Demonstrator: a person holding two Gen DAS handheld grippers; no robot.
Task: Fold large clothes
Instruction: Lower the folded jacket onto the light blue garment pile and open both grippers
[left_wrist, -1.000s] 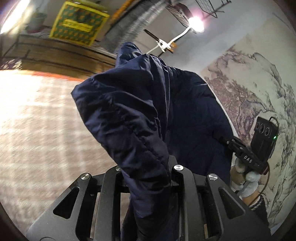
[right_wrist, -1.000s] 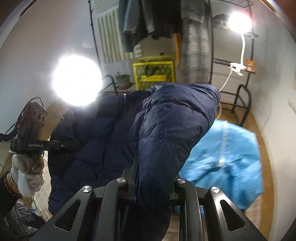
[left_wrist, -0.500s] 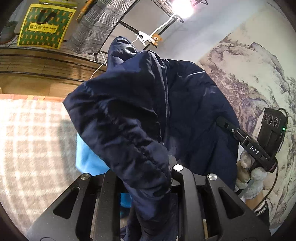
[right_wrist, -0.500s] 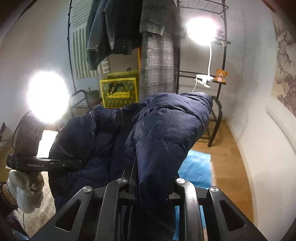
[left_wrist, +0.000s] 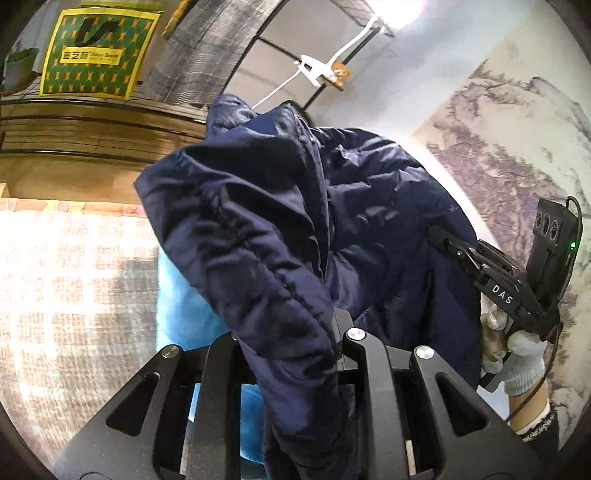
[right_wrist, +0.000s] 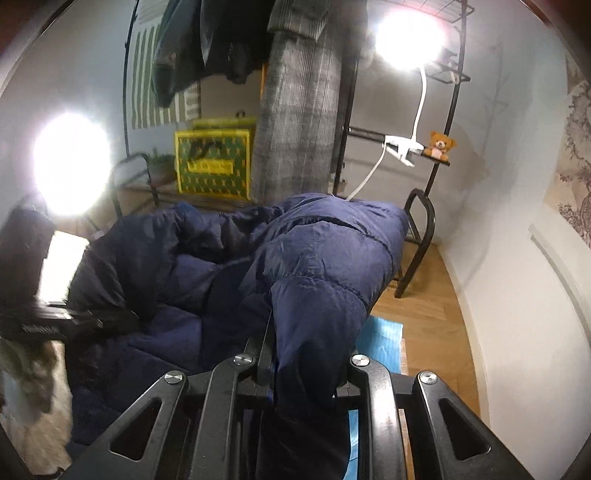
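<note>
A dark navy puffer jacket (left_wrist: 280, 236) hangs in the air between both grippers; it also fills the right wrist view (right_wrist: 325, 273). My left gripper (left_wrist: 291, 354) is shut on one edge of the jacket, the cloth bulging out over its fingers. My right gripper (right_wrist: 306, 362) is shut on another edge of the jacket. In the left wrist view the right gripper (left_wrist: 443, 240) comes in from the right, its tip in the cloth. In the right wrist view the left gripper (right_wrist: 125, 317) comes in blurred from the left.
A light blue cloth (left_wrist: 184, 310) lies below on a checked beige bed cover (left_wrist: 74, 280); it also shows in the right wrist view (right_wrist: 384, 339). A black clothes rack (right_wrist: 417, 236) with hanging garments, a yellow-green bag (right_wrist: 214, 166) and a clip lamp (right_wrist: 402, 147) stand behind. Wood floor (right_wrist: 424, 314) lies at right.
Both grippers have lifted and tilted with the jacket still held; the views swung upward, showing more of the rack and wall. The blue cloth came into the left view.
</note>
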